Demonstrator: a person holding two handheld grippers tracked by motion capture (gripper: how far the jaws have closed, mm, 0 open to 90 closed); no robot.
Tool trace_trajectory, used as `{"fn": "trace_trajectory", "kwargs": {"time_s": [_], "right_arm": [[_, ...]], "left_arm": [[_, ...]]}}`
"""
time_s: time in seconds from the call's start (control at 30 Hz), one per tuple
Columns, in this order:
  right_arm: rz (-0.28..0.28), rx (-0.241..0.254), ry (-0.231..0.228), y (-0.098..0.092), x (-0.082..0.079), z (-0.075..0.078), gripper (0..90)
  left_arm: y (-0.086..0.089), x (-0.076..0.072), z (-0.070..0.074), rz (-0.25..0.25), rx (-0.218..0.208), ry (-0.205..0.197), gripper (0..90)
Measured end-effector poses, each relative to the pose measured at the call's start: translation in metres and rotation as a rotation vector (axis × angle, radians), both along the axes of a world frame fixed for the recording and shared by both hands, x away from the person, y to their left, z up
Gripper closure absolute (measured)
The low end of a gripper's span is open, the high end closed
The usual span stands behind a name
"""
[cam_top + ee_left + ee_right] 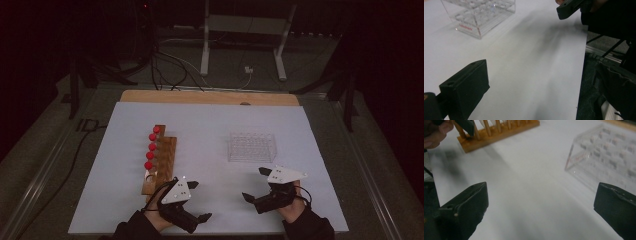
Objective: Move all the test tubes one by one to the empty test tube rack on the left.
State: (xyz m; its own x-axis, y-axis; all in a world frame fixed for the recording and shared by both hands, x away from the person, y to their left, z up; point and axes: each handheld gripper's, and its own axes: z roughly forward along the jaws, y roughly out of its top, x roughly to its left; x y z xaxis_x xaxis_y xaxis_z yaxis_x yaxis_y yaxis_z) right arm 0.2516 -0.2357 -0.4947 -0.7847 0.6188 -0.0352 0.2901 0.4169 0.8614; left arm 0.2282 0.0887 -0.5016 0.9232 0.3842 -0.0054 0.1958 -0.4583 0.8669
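A wooden rack stands on the left of the white table top and holds several red-capped tubes in a row. An empty clear plastic rack stands right of centre. My left gripper hovers near the front edge, just right of the wooden rack's near end, open with nothing in it. My right gripper is below the clear rack, also open and empty. In the right gripper view, the wide gap of my right gripper looks at bare table between the wooden rack and the clear rack.
The table's front edge runs just below both hands, and shows as a drop-off in the left gripper view. A wooden strip borders the far side. Cables and white stand legs lie on the floor beyond.
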Motion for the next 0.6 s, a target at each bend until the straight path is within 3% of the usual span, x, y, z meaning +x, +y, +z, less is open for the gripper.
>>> {"fn": "trace_trajectory", "kwargs": {"time_s": [0.17, 0.37, 0.6], "right_arm": [[-0.04, -0.041, 0.029, -0.013, -0.003, -0.012, 0.0], [-0.114, -0.067, 0.06, -0.03, -0.003, -0.023, 0.0], [-0.11, -0.065, 0.058, -0.029, 0.0, -0.025, 0.0]], "left_arm": [[0.001, -0.001, -0.005, 0.006, 0.01, -0.022, 1.6], [0.002, 0.0, -0.006, 0.017, 0.01, -0.021, 1.6], [0.001, 0.002, -0.009, 0.017, 0.011, -0.005, 1.6]]}}
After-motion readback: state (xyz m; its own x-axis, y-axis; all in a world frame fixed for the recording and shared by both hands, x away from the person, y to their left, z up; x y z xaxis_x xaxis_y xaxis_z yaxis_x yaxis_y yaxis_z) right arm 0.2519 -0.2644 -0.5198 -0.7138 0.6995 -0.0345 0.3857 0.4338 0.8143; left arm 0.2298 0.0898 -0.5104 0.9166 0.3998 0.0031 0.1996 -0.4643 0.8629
